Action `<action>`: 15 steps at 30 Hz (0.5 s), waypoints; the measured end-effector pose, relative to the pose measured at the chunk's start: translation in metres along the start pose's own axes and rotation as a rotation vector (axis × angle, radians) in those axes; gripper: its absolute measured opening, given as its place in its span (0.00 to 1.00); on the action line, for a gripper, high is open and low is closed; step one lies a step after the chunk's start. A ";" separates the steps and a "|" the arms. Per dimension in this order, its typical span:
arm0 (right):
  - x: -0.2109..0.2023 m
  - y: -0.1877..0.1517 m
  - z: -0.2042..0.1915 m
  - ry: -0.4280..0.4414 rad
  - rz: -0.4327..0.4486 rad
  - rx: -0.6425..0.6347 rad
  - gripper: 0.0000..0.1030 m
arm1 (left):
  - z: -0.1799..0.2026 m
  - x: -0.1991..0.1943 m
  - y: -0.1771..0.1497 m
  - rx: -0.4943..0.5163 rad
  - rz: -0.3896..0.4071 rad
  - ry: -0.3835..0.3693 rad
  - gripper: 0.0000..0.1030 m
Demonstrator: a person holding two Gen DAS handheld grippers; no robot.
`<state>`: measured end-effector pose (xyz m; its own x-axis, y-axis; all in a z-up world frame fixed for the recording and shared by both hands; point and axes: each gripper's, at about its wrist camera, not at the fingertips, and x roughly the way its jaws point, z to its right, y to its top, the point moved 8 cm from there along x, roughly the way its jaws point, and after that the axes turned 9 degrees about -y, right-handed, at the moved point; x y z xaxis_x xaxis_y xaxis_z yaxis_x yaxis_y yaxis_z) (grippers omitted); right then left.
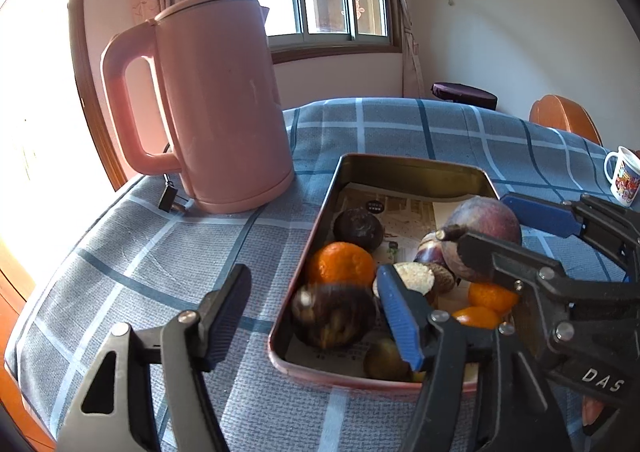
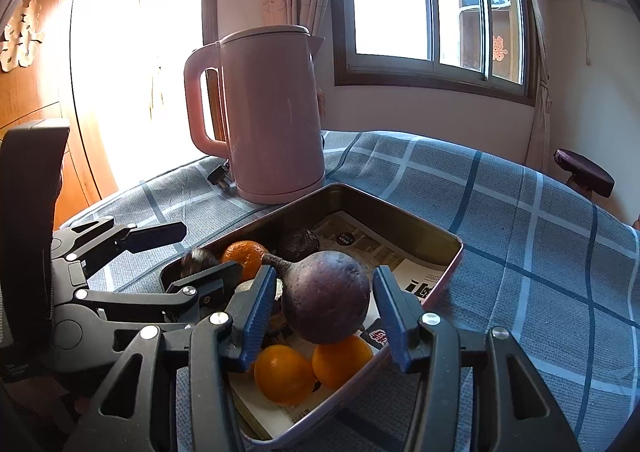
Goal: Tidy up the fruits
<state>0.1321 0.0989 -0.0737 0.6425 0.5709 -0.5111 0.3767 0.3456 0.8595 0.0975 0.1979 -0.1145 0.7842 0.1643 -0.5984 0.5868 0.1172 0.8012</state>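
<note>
Fruits fill the shallow rectangular metal tray point(image 1: 320, 228), lined with printed paper, on the blue checked tablecloth point(image 1: 160, 252) right of the pink plastic kettle point(image 1: 216, 100). At the left, the left gripper point(image 1: 312, 316) stands wide apart over the tray's near edge; a blurred dark brown wrinkled fruit point(image 1: 332, 316) lies between its fingers, apparently loose. Beside it sit an orange mandarin point(image 1: 340, 264) and smaller oranges point(image 2: 312, 368). Further right, the right gripper point(image 2: 324, 312) brackets the large purple round fruit point(image 2: 326, 296), pads seemingly just clear of its skin. That fruit looks firm, smooth and fairly heavy; gripping across its widest middle seems safest, since it could roll.
</note>
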 end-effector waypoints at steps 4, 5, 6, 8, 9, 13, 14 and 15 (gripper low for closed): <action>-0.017 0.007 0.009 -0.026 0.041 0.032 0.65 | 0.001 -0.013 0.008 -0.003 0.036 -0.014 0.82; -0.022 0.008 0.011 -0.035 0.048 0.038 0.66 | 0.001 -0.015 0.009 -0.002 0.042 -0.017 0.84; -0.025 0.009 0.013 -0.039 0.052 0.042 0.67 | 0.002 -0.018 0.009 0.001 0.049 -0.018 0.88; -0.032 0.008 0.015 -0.055 0.054 0.044 0.67 | 0.004 -0.023 0.011 0.006 0.063 -0.015 0.90; -0.034 0.008 0.017 -0.066 0.055 0.044 0.68 | 0.005 -0.026 0.011 0.009 0.067 -0.020 0.90; -0.047 0.008 0.022 -0.094 0.063 0.050 0.68 | 0.010 -0.038 0.015 0.020 0.093 -0.027 0.91; -0.051 0.007 0.024 -0.103 0.065 0.053 0.69 | 0.011 -0.041 0.016 0.021 0.098 -0.027 0.91; -0.055 0.007 0.026 -0.112 0.068 0.055 0.70 | 0.011 -0.043 0.018 0.019 0.105 -0.029 0.91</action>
<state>0.1165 0.0507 -0.0396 0.7370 0.5037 -0.4507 0.3639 0.2662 0.8926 0.0760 0.1815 -0.0744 0.8468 0.1464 -0.5114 0.5049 0.0820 0.8593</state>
